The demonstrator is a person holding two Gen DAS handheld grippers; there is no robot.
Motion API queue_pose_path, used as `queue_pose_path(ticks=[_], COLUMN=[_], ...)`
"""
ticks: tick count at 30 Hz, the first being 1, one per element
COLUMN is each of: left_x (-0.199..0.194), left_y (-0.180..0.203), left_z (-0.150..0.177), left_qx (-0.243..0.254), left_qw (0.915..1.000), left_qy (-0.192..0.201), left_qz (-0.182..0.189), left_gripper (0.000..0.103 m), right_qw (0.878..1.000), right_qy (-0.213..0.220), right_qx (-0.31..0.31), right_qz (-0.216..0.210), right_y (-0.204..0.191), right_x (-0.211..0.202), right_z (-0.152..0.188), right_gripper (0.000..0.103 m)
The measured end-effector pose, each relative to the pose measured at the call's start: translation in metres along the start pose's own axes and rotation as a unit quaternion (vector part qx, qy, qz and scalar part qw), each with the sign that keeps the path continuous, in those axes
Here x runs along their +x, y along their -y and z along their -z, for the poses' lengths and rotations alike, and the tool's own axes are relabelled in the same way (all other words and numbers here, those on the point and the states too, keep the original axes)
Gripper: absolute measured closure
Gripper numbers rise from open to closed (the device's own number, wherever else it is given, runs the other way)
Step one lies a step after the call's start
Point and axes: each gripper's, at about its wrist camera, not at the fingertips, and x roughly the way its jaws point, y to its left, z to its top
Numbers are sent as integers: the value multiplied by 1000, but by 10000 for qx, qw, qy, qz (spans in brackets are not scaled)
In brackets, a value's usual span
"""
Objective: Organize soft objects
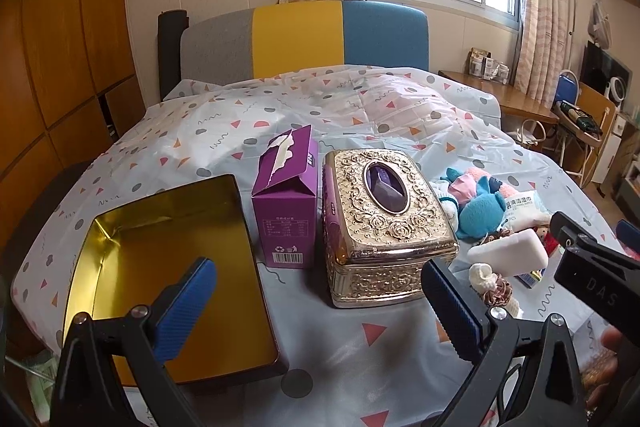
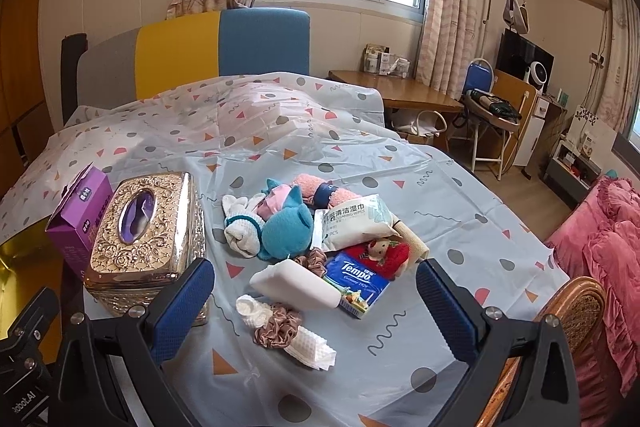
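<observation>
Gold tin lies open on the bed, beside a purple carton and an ornate tissue box. Soft things (blue plush, scrunchie, sponge, wipes) are heaped right of the box. Left gripper and right gripper hover with jaws wide, empty.

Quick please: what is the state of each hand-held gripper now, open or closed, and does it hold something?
Left hand-held gripper: open, holding nothing.
Right hand-held gripper: open, holding nothing.
</observation>
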Motion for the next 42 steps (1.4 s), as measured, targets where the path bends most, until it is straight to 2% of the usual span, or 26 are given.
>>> queue_pose_path(ticks=[31, 42], left_x=[3, 6], left_y=[16, 28], left_z=[4, 7], left_qx=[180, 346], left_qw=[9995, 9984], left_qy=[-131, -230], left_qz=[227, 371], left_gripper=[0, 0], right_qw=[9980, 9981], right_qy=[-67, -155], right_qx=[359, 420], right_qz=[508, 420], right_y=[67, 75], right_x=[11, 17], right_z=[-2, -1], right_gripper=[0, 0])
